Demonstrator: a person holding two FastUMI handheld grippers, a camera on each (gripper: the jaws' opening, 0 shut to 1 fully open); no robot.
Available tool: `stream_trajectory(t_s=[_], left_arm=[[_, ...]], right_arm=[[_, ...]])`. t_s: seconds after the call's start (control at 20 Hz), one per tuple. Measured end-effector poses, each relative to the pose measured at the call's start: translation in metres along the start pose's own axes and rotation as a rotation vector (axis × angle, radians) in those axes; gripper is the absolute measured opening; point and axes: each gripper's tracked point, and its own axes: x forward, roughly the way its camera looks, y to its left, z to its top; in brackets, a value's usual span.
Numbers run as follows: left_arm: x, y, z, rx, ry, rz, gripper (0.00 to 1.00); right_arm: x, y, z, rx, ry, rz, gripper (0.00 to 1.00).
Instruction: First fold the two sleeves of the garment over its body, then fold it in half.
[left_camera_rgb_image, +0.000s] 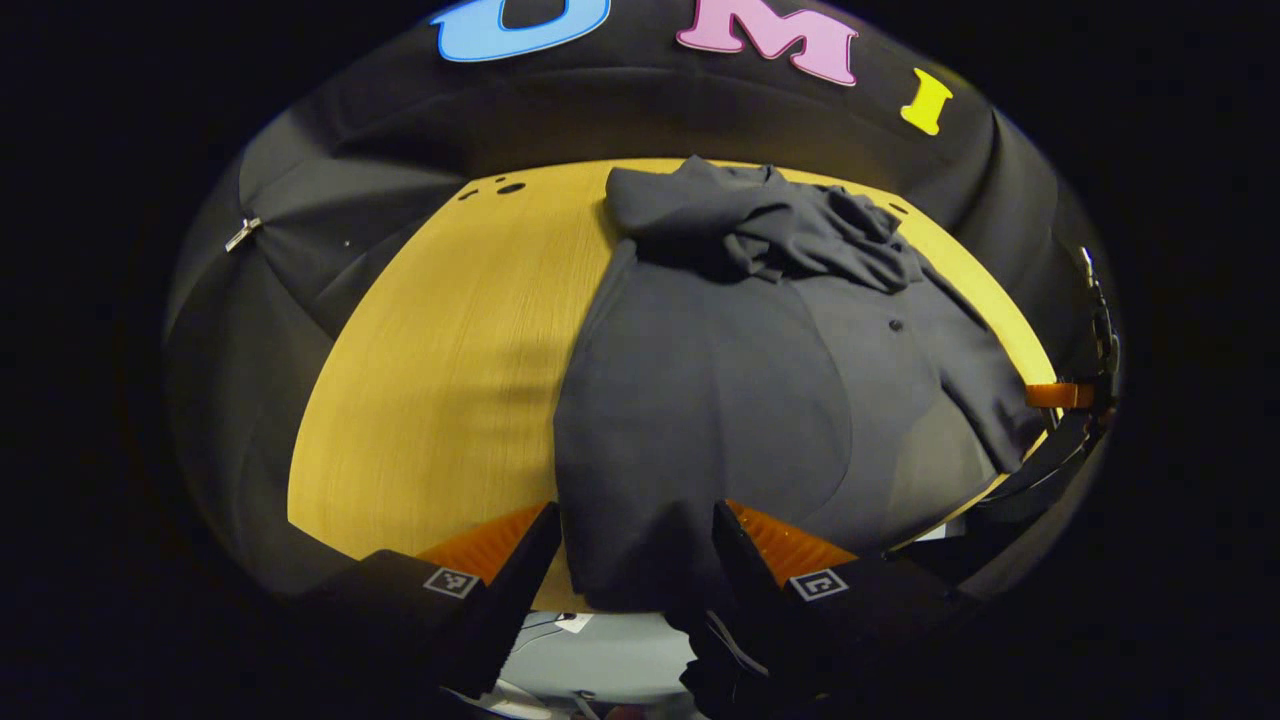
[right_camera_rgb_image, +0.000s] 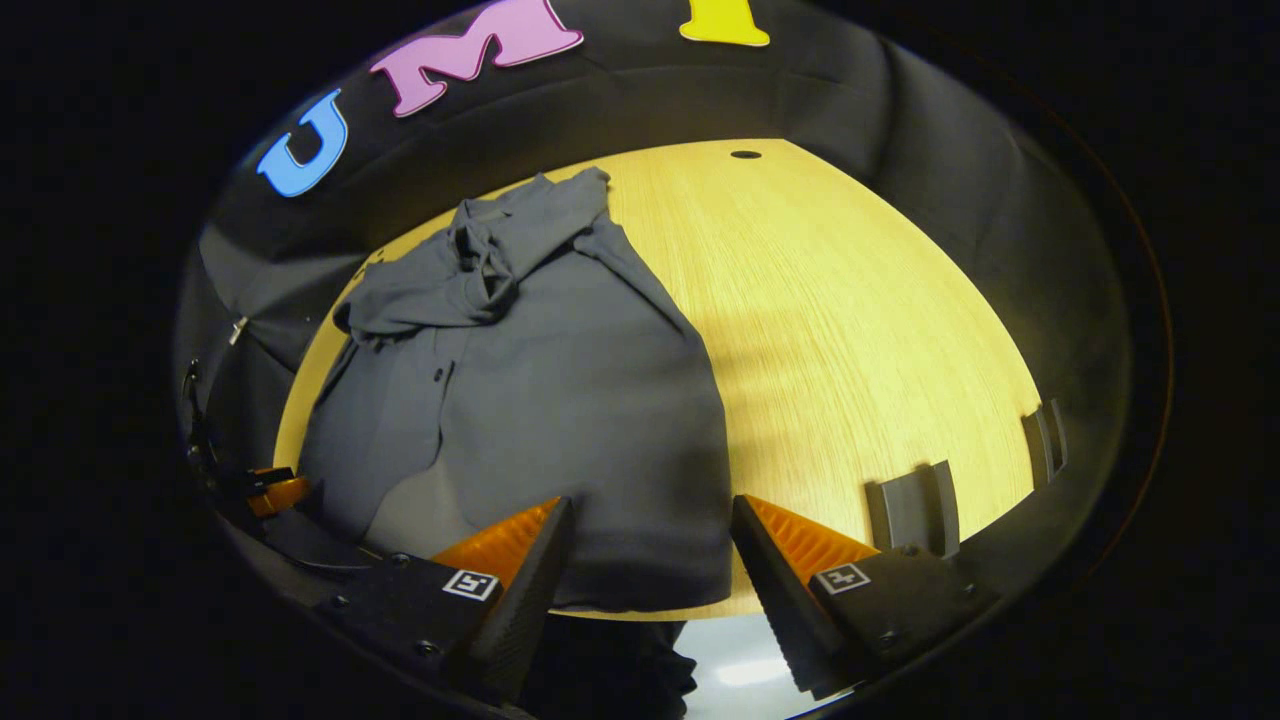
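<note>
One garment (left_camera_rgb_image: 730, 400) lengthwise, collar far.

Dark grey shirt (left_camera_rgb_image: 720, 400) spread on yellow wooden table (left_camera_rgb_image: 450, 380), sleeves bunched in heap near collar at far end. Left gripper (left_camera_rgb_image: 635, 555) at near hem, fingers spread apart, hem edge between them. Other gripper (left_camera_rgb_image: 1075, 400) at far right table edge.

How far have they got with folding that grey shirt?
The sleeves look already folded: grey cloth lies bunched across the garment near its collar. Both grippers, left and right, are open at the hem on the table's near edge, gripping nothing yet. The fold in half remains.
</note>
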Motion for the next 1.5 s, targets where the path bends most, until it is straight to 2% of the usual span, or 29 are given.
stream_trajectory(t_s=[0.2,0.35,0.55,0.65,0.75,0.8,0.95,1.0,1.05,1.1,1.2,1.3,1.5], left_arm=[[0.009,0.002,-0.014,-0.011,0.047,-0.003,0.96],[0.011,0.002,-0.018,-0.016,0.076,-0.009,0.96],[0.012,0.0,-0.017,-0.016,0.118,-0.007,0.99],[0.014,-0.004,-0.017,-0.002,0.12,-0.018,0.98],[0.014,-0.014,-0.013,0.046,0.108,-0.053,0.82],[0.016,-0.023,-0.009,0.075,0.083,-0.092,0.64],[0.025,-0.029,0.004,0.027,0.036,-0.114,0.09],[0.028,-0.03,0.006,-0.001,0.042,-0.12,0.07],[0.027,-0.033,0.007,-0.012,0.051,-0.128,0.07],[0.027,-0.035,0.008,-0.002,0.058,-0.134,0.06],[0.027,-0.034,0.01,0.023,0.071,-0.136,0.06],[0.025,-0.033,0.013,0.004,0.077,-0.136,0.06],[0.007,-0.03,0.04,-0.063,0.013,-0.129,0.05]], right_arm=[[0.008,0.001,-0.007,-0.024,0.03,-0.006,0.98],[0.014,0.003,-0.003,-0.081,0.041,-0.016,0.97],[0.018,0.003,-0.006,-0.228,0.097,-0.064,0.95],[0.021,0.008,-0.007,-0.226,0.108,-0.064,0.98],[0.019,0.007,-0.004,-0.221,0.122,-0.066,0.96],[0.023,0.01,-0.004,-0.232,0.132,-0.044,0.91],[0.026,0.024,0.003,-0.219,0.085,0.023,0.11],[0.027,0.023,0.002,-0.199,0.077,0.029,0.12],[0.028,0.022,0.005,-0.18,0.074,0.035,0.09],[0.027,0.022,0.004,-0.158,0.07,0.038,0.06],[0.026,0.025,0.007,-0.131,0.069,0.033,0.06],[0.021,0.026,0.007,-0.133,0.066,0.033,0.05],[0.002,0.04,0.029,-0.089,-0.012,0.07,0.05]])
